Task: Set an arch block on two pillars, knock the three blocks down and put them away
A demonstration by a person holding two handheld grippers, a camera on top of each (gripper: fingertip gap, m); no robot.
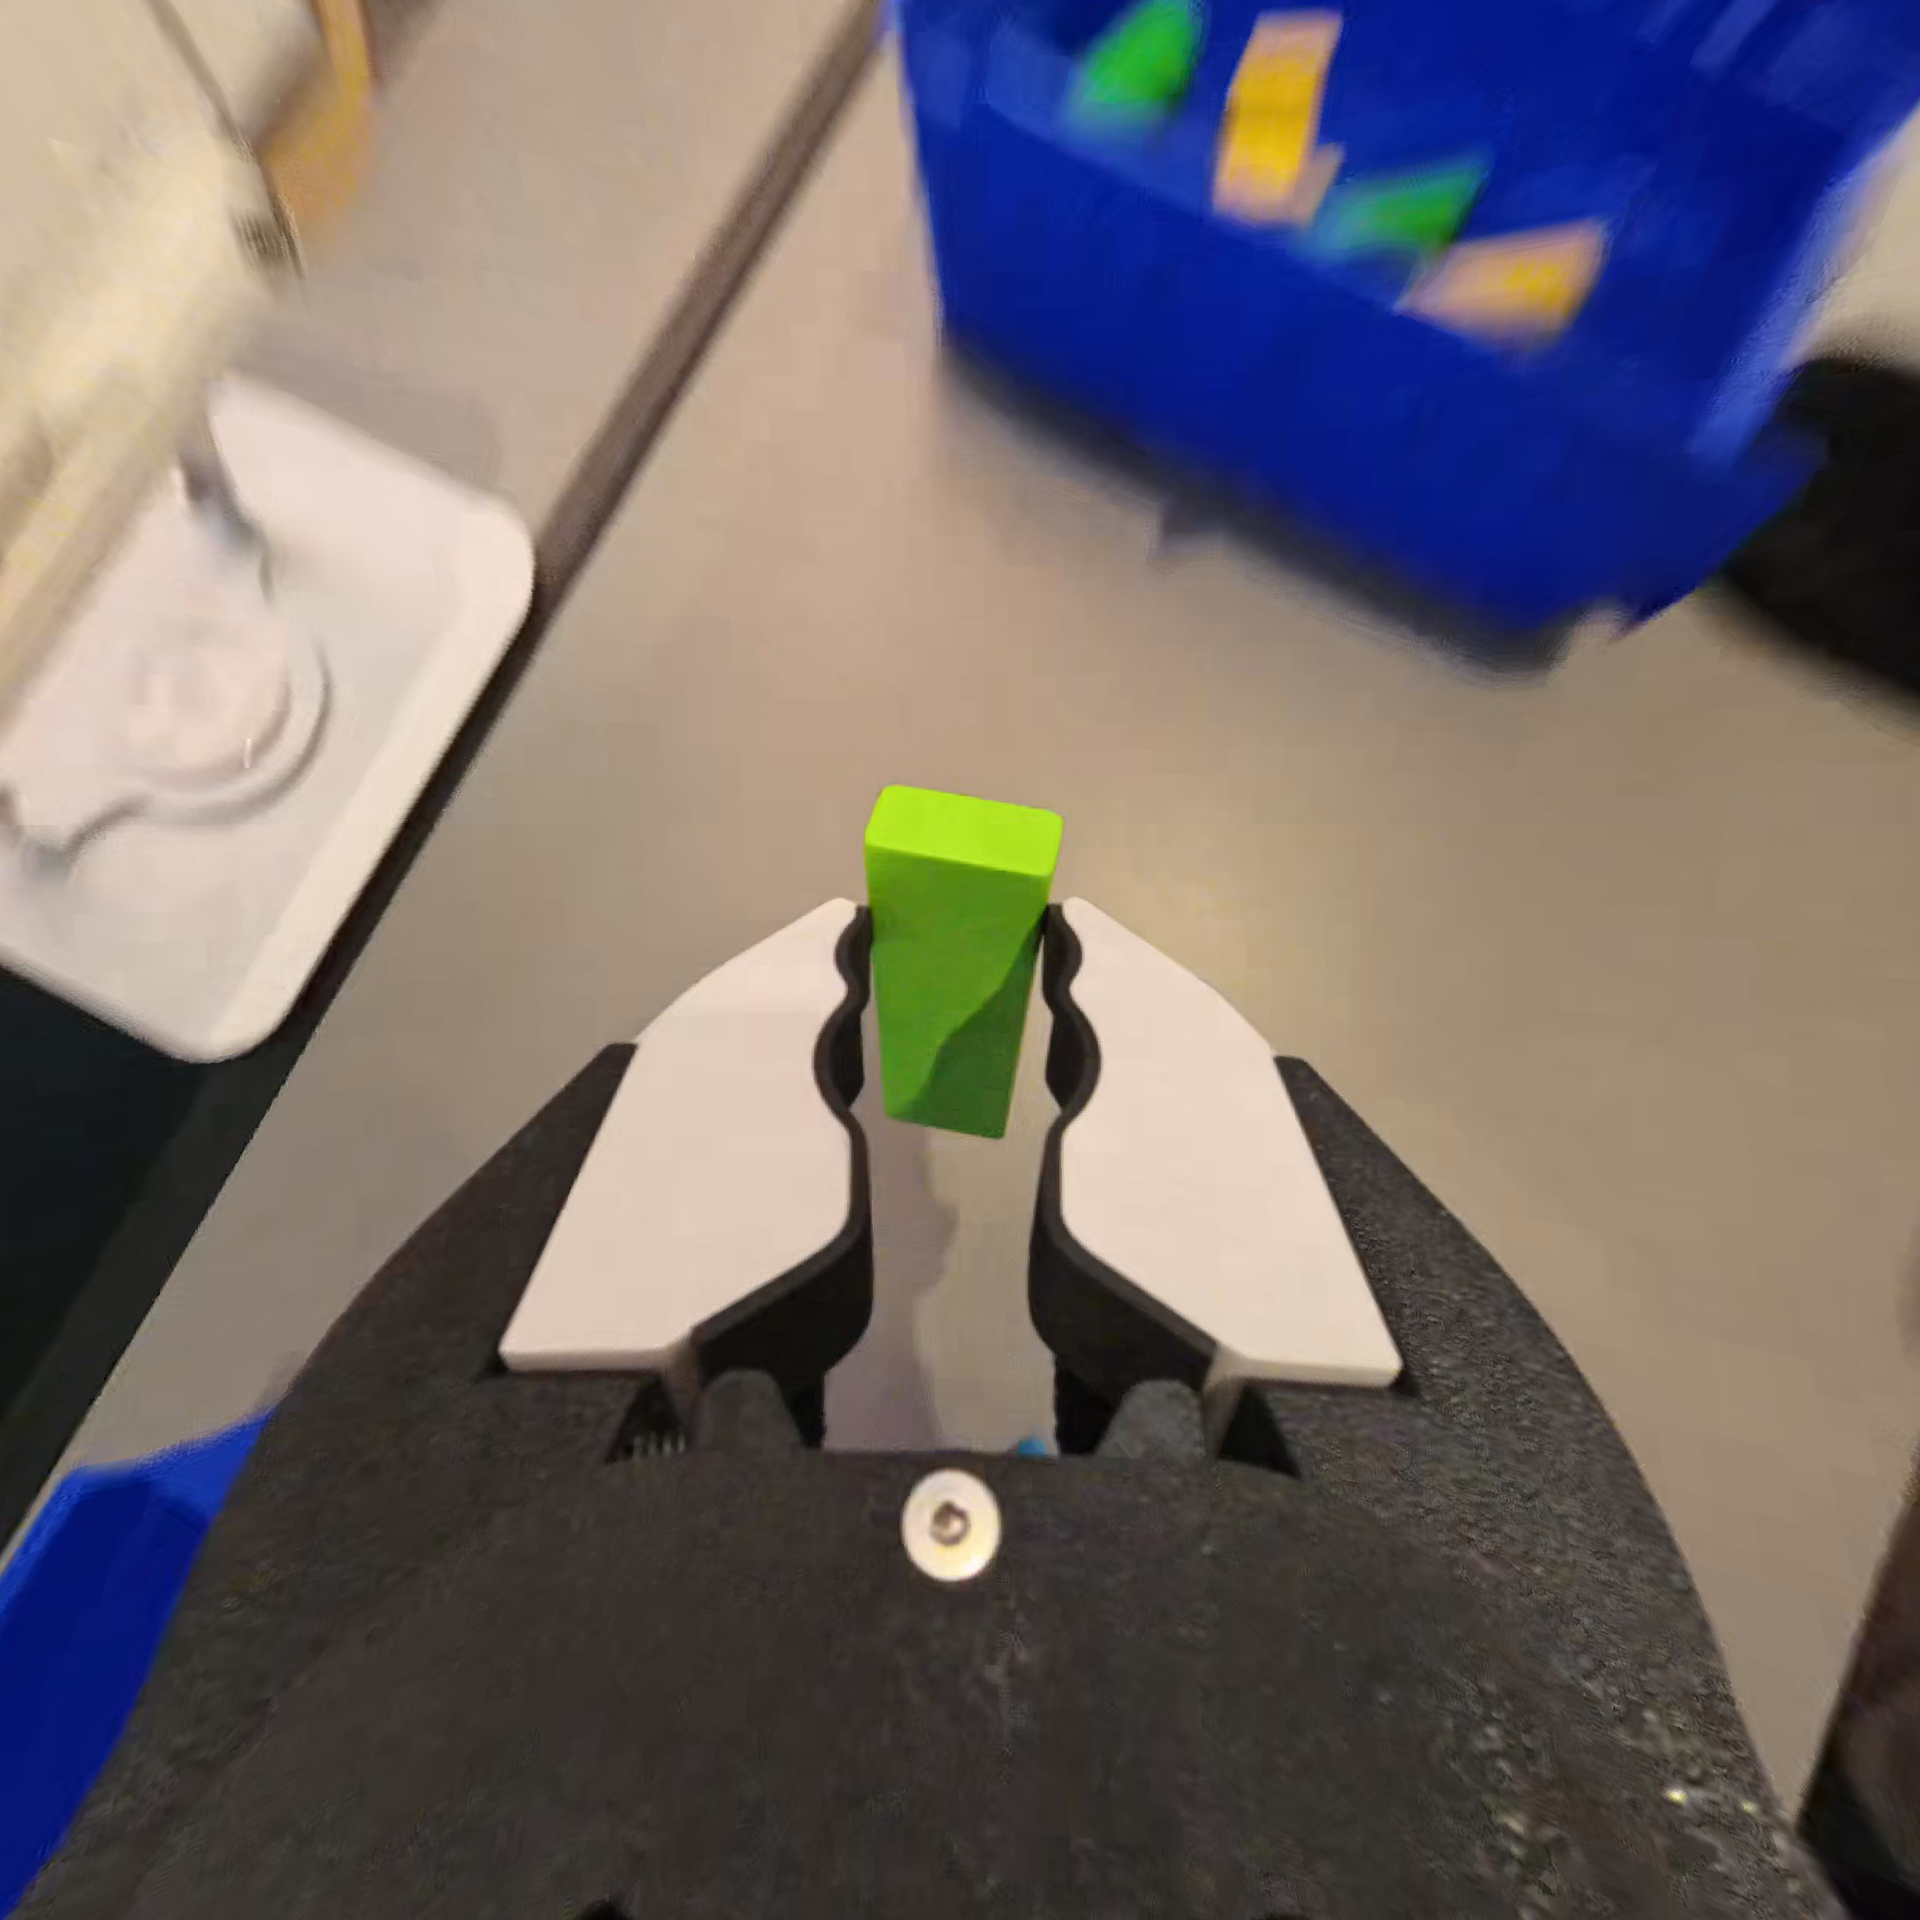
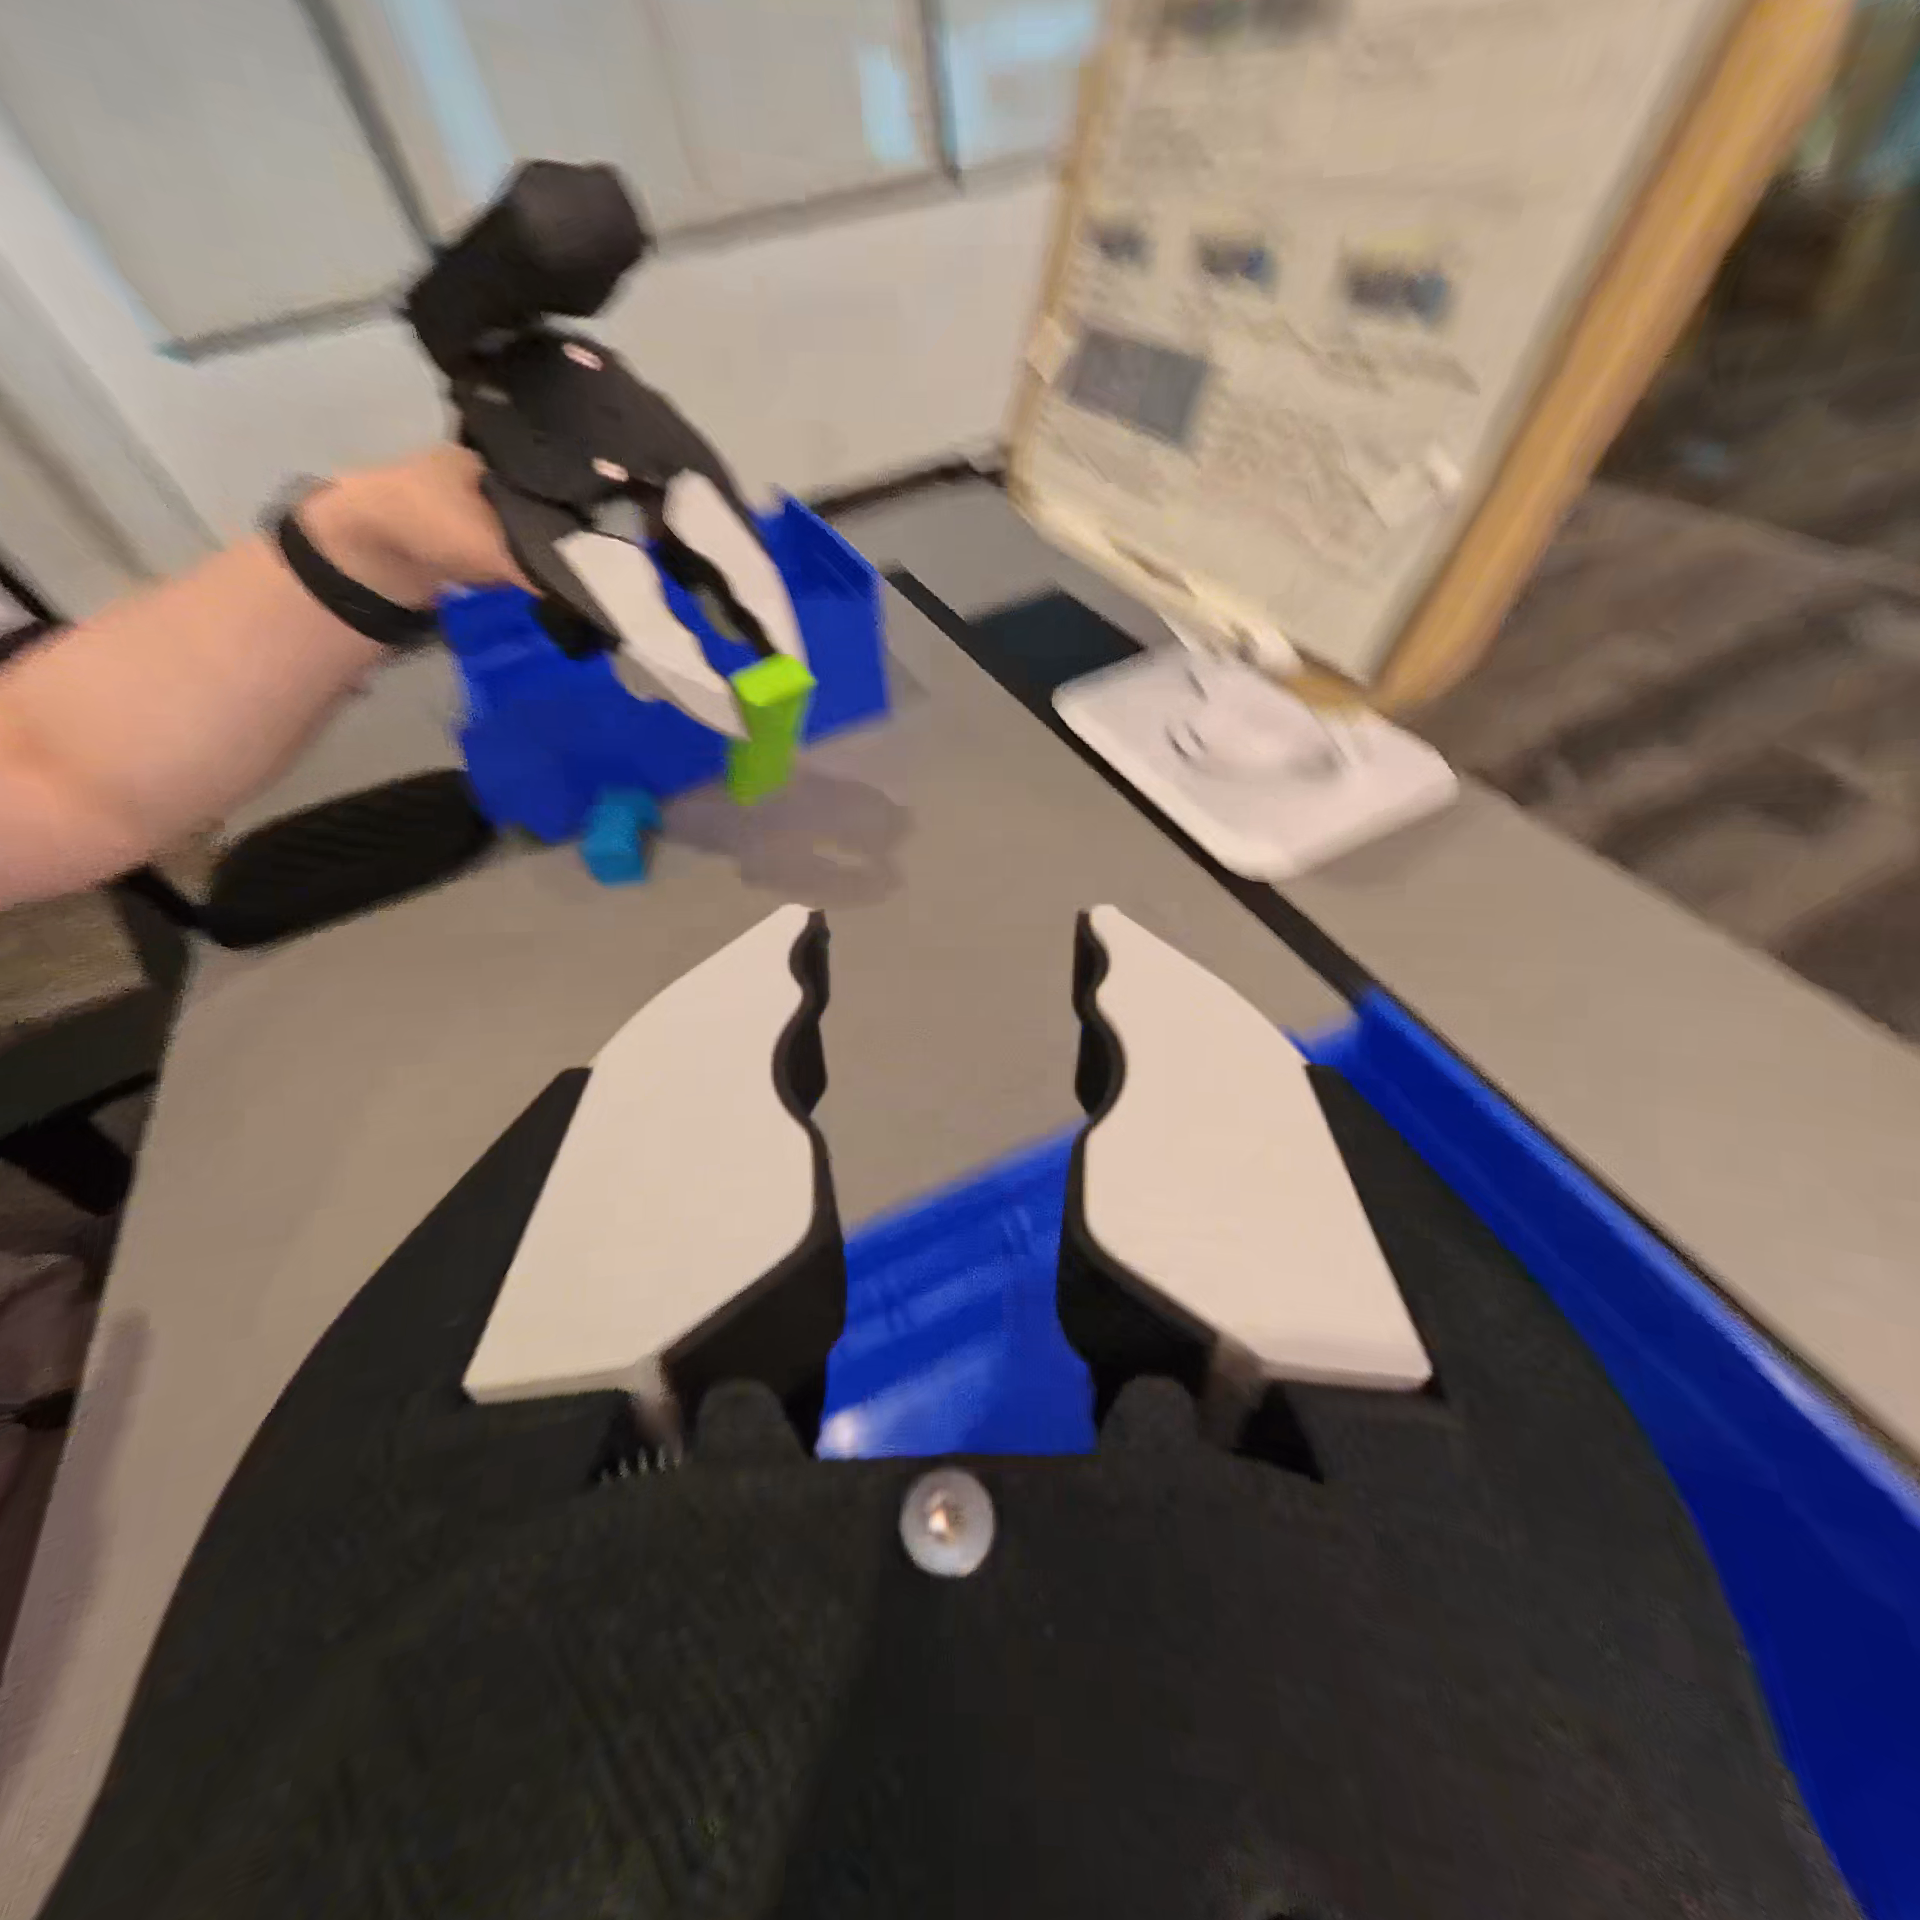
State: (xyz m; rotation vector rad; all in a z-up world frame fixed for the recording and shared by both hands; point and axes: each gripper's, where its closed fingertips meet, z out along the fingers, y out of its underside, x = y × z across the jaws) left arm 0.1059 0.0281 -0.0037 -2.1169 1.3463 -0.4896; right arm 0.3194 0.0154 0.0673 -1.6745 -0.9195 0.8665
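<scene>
Above the grey counter [image 1: 1247, 831], my left gripper [image 1: 951, 914] has its jaws closed on the flat sides of a green block [image 1: 956, 977], seemingly light, rigid and smooth, while my right gripper [image 2: 951, 920] hangs half-open, empty.

The green block [image 1: 956, 966] looks like smooth painted wood or plastic, matt with a faint sheen on its top face; the left gripper [image 1: 951, 914] has a rough, grainy black plastic body, smooth matt pale grey finger plates and black pads [image 1: 847, 997] with a wavy profile, plus a bright metal screw [image 1: 951, 1525]; the right gripper [image 2: 951, 914] shows the same finishes; the table [image 1: 1299, 935] is a flat matt grey; the blue bin [image 1: 1299, 395] looks like glossy moulded plastic; the white base [image 2: 1262, 769] looks smooth and semi-matt; the board [image 2: 1351, 312] has a pale wooden frame round paper sheets; the small blue block [image 2: 620, 842] looks matt.
</scene>
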